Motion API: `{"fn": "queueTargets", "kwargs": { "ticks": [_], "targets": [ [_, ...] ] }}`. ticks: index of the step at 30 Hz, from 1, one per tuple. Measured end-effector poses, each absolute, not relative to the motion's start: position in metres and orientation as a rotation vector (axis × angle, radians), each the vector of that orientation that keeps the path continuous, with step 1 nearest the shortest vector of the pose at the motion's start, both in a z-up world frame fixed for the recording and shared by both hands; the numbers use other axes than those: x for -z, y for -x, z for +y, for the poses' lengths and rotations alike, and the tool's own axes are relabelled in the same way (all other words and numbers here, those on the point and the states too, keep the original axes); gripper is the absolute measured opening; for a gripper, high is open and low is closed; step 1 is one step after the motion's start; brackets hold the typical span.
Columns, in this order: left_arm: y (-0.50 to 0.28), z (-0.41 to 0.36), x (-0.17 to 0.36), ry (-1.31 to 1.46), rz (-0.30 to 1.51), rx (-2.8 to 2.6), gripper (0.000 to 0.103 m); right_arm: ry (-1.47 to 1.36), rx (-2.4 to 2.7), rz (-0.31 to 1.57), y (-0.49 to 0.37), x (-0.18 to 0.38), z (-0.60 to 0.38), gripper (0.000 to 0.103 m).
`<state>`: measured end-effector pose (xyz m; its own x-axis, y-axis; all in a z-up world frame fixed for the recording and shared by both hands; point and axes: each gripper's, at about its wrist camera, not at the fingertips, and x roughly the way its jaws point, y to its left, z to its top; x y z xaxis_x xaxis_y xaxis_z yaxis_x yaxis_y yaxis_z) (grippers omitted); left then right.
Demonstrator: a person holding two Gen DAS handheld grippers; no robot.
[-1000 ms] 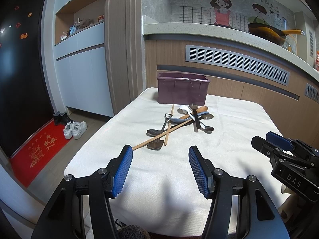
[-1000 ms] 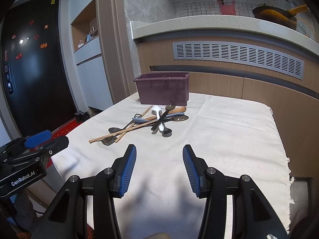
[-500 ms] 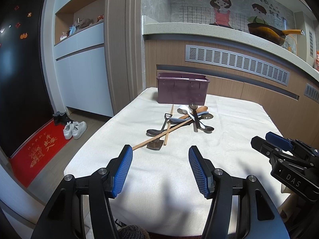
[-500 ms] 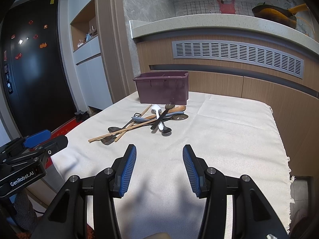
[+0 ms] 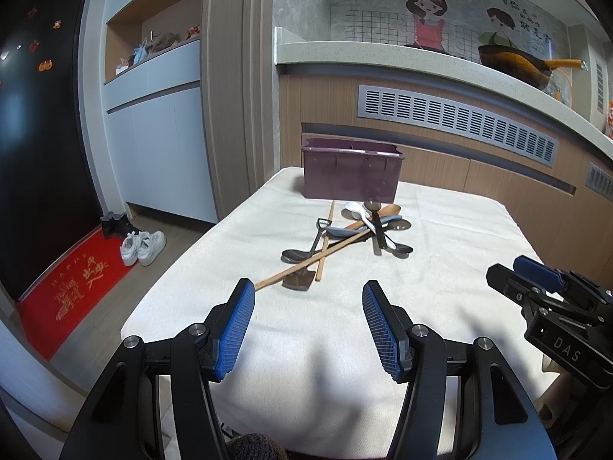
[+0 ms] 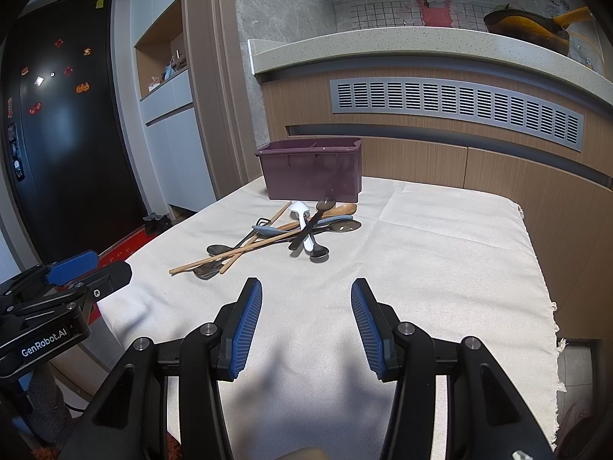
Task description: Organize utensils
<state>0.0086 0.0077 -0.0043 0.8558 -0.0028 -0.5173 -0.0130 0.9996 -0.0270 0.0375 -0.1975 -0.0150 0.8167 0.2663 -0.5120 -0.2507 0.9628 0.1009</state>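
Chopstick [image 5: 312,255] lies diagonally across crossed spoons [image 5: 377,226], tip toward left claw [image 5: 308,327].

The inside of the purple bin [image 5: 352,172] is hidden, and the piled spoons [image 6: 306,230] partly cover one another.

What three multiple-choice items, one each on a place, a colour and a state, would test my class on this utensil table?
1. Where is the utensil pile?
A. inside the bin
B. on the cloth, in front of the bin
C. on the floor

2. What colour is the bin?
A. purple
B. green
C. white

3. How is the right tool?
A. shut on a spoon
B. shut, empty
C. open, empty

Answers: 1 B, the pile lies on the white cloth before the bin; 2 A, its walls are purple; 3 C, its blue pads stand apart over bare cloth.
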Motion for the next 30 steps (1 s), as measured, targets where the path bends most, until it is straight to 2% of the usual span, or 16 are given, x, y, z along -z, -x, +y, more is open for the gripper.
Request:
{"fn": "queueTargets", "kwargs": {
  "ticks": [11,19,30],
  "targets": [
    [-0.077,0.032,0.003,0.081,0.514,0.03,0.059,0.085,-0.259,0.569,-0.099,0.004,-0.195,0.047],
    [-0.162,0.039,0.016,-0.029,0.669,0.156,0.059,0.08,-0.297,0.733,-0.205,0.013,-0.18,0.043],
    [-0.201,0.081,0.023,0.042,0.686,0.198,0.059,0.139,-0.509,0.905,-0.305,0.056,-0.104,0.036]
  ]
}}
